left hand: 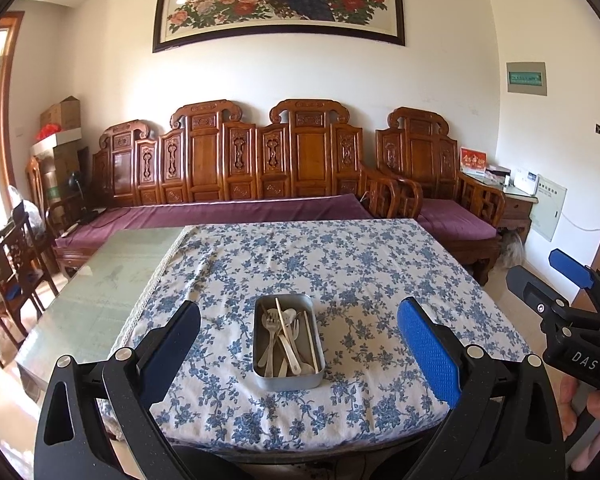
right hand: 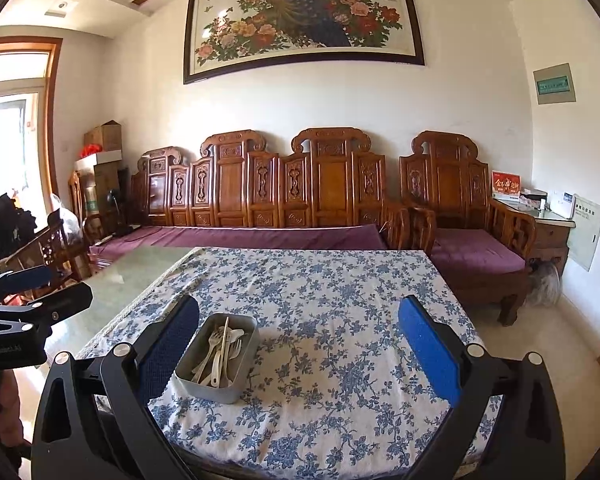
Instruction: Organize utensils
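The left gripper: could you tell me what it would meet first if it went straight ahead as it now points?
Most likely the metal tin of utensils, centred between the open left gripper fingers on the tablecloth; depth is uncertain.

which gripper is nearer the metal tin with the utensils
Left, though not by much. The left gripper is centred on the metal tin, which sits between its open fingers. The right gripper is off to the tin's right, open, holding nothing.

Blue-floral tablecloth [left hand: 340, 256] (grey tin [left hand: 289, 378])
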`<state>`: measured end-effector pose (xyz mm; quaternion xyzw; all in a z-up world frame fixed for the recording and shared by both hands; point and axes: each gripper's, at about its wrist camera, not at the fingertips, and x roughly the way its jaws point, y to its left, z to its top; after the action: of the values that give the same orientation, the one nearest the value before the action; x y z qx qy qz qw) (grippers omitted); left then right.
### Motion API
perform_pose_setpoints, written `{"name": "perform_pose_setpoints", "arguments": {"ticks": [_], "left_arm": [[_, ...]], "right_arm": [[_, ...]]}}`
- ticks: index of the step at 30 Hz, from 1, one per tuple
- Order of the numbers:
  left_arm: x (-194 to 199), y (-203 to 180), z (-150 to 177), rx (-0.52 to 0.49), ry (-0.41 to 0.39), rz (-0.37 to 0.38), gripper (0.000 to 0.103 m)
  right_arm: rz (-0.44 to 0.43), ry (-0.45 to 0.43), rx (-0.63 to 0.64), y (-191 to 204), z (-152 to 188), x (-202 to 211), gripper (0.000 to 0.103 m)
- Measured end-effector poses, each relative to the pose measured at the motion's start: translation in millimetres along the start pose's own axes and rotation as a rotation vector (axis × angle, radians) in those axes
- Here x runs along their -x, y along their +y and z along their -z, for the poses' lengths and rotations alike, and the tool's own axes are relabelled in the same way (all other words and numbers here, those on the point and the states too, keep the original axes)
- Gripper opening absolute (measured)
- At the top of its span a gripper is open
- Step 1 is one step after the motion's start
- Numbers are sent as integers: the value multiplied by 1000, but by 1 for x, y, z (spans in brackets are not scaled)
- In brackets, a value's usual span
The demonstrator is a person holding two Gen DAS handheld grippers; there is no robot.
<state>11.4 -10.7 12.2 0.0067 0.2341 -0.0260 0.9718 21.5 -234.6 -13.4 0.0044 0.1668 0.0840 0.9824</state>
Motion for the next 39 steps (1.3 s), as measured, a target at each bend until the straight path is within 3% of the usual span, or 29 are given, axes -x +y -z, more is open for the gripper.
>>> {"name": "perform_pose_setpoints", "arguments": {"ticks": [39], "left_arm": [[4,-1,1,0,-9,-1,95]], "right_arm": [[5,-1,-2,3,1,1,100]]}}
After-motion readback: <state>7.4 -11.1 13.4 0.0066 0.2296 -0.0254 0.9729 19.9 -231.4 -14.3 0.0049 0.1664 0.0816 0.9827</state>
